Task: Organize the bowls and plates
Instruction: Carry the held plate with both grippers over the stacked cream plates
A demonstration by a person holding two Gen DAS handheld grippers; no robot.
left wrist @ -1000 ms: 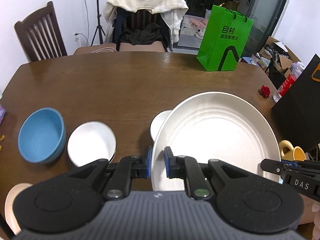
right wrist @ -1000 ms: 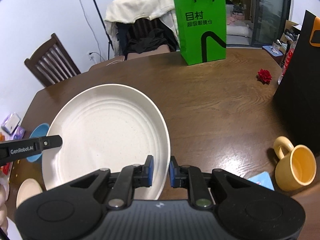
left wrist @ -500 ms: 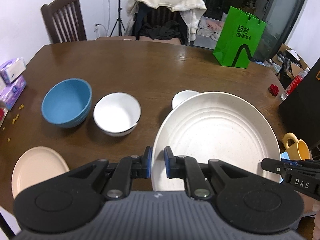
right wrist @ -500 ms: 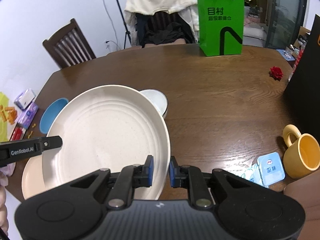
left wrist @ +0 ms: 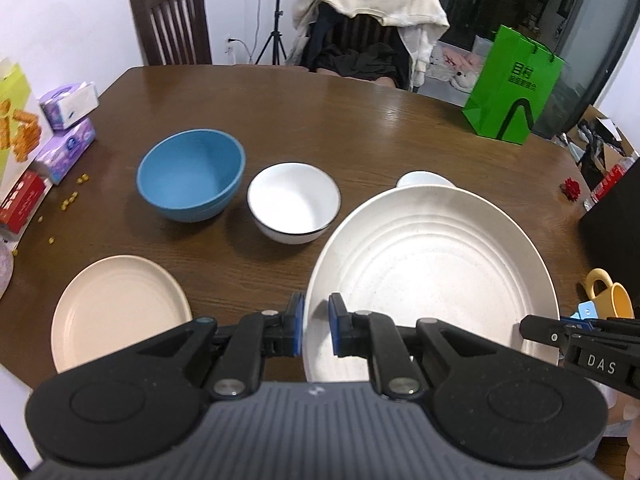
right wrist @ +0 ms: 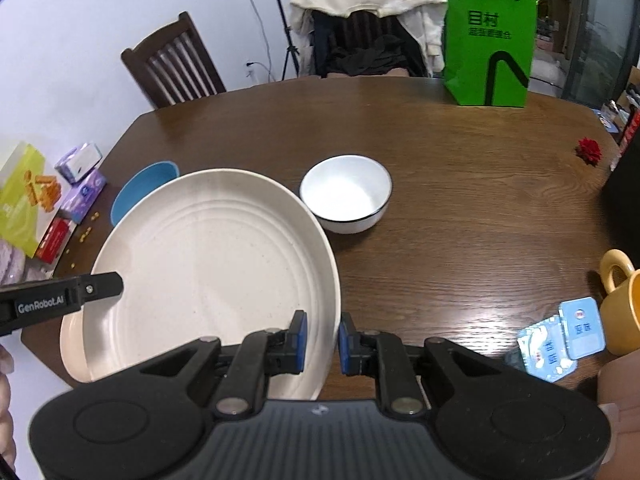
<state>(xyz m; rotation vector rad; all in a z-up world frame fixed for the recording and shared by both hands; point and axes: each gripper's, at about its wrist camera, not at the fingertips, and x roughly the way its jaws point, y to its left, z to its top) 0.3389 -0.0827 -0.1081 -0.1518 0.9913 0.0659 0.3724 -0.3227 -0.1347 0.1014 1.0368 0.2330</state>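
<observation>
A large cream ridged plate hangs above the brown table, held from both sides. My left gripper is shut on its left rim and my right gripper is shut on its right rim. On the table to the left lie a smaller beige plate, a blue bowl and a white bowl with a dark rim. A second white bowl sits just beyond the big plate; in the left wrist view only its far edge shows. The beige plate's edge peeks out under the big plate.
A yellow mug and blue packets sit at the right front. A green paper bag stands at the far right, a red flower beside a black box. Tissue packs and snack boxes crowd the left edge. Chairs stand behind the table.
Both grippers have carried the big plate leftward across the table. The blue bowl, the white bowl and the beige plate have come further into view, and the second white bowl has emerged from behind the plate.
</observation>
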